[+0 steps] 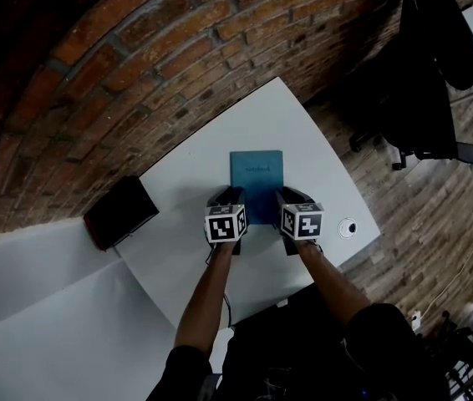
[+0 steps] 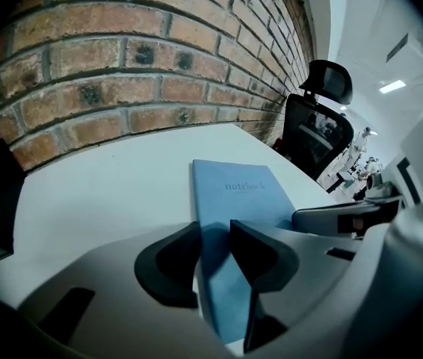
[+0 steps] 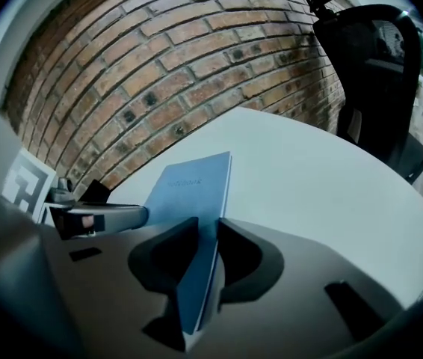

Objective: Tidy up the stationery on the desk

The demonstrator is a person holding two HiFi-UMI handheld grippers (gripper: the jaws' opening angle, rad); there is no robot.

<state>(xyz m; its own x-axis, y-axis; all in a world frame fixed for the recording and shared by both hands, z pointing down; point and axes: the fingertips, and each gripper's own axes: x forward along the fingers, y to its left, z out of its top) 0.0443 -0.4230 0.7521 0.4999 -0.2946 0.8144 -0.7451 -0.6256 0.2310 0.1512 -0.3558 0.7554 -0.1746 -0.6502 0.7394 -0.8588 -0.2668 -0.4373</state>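
A blue notebook (image 1: pixel 257 178) is held over the white desk (image 1: pixel 195 182), in front of the brick wall. My left gripper (image 1: pixel 230 197) is shut on its near left corner; in the left gripper view the blue notebook (image 2: pixel 241 200) runs between the two dark pads (image 2: pixel 170 264). My right gripper (image 1: pixel 287 199) is shut on the near right corner. The right gripper view shows the notebook (image 3: pixel 189 200) edge-on between the jaws, its cover tilted toward the left gripper (image 3: pixel 96 219).
A black box (image 1: pixel 119 211) stands at the desk's left edge by the wall. A small round white object (image 1: pixel 348 228) lies near the right front corner. A black office chair (image 1: pixel 424 65) stands on the wood floor to the right.
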